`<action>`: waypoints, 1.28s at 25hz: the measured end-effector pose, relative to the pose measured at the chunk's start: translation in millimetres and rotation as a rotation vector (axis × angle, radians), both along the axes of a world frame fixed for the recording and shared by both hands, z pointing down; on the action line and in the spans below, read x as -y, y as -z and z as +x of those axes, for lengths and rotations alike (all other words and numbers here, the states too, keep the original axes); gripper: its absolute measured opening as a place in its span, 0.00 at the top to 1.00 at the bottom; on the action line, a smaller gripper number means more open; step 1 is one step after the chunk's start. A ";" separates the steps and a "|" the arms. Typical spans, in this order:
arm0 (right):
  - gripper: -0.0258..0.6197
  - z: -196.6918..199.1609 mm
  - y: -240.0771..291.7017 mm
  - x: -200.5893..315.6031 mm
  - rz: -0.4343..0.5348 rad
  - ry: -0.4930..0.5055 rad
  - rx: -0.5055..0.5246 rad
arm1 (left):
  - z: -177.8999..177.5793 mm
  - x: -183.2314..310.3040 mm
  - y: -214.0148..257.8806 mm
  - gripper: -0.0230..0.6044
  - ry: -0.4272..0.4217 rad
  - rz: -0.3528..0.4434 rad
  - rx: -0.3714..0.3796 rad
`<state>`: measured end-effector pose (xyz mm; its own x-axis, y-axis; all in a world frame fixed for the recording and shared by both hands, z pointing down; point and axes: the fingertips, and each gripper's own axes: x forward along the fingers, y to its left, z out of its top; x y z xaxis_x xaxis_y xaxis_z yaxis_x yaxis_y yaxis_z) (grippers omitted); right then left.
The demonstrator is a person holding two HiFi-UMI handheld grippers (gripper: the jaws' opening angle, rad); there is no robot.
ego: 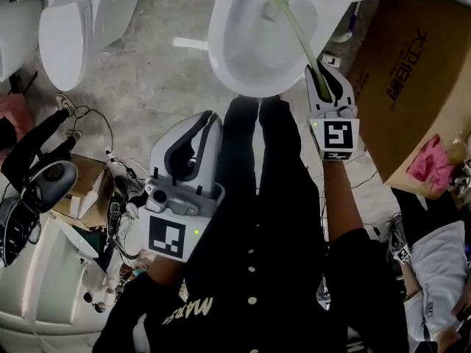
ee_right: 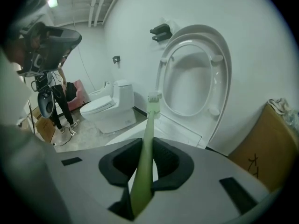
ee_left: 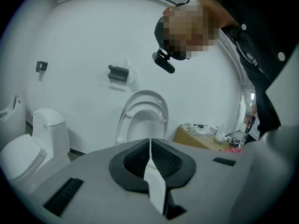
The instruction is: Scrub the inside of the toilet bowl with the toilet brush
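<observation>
The green toilet brush (ego: pixel 296 31) (ee_right: pixel 145 148) runs from the right gripper (ego: pixel 324 76) (ee_right: pixel 145 158) up over the open toilet bowl (ego: pixel 246 50). Its pale bristle head (ee_right: pixel 153 97) lies toward the back of the bowl, below the raised seat and lid (ee_right: pixel 196 78); we cannot tell whether the bristles touch the porcelain. In the right gripper view we see the jaws clenched on the lower handle, which passes between the dark pads. The left gripper (ego: pixel 204 123) (ee_left: pixel 150 146) hangs beside the person's dark-clothed legs, short of the bowl, its jaws pressed together with nothing between them. To the right of the bowl stands a printed cardboard box (ego: pixel 412 79). A second toilet (ego: pixel 66 35) (ee_right: pixel 110 107) with its lid down stands well apart to the left on the grey floor (ego: pixel 154 72).
</observation>
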<state>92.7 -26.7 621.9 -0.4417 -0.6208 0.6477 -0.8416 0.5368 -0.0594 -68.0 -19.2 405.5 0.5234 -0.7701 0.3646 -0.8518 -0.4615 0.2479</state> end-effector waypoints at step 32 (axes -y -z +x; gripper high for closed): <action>0.82 -28.3 -213.6 24.8 -0.256 0.396 -0.535 | -4.5 -14.6 -101.1 0.91 0.037 -0.077 -0.049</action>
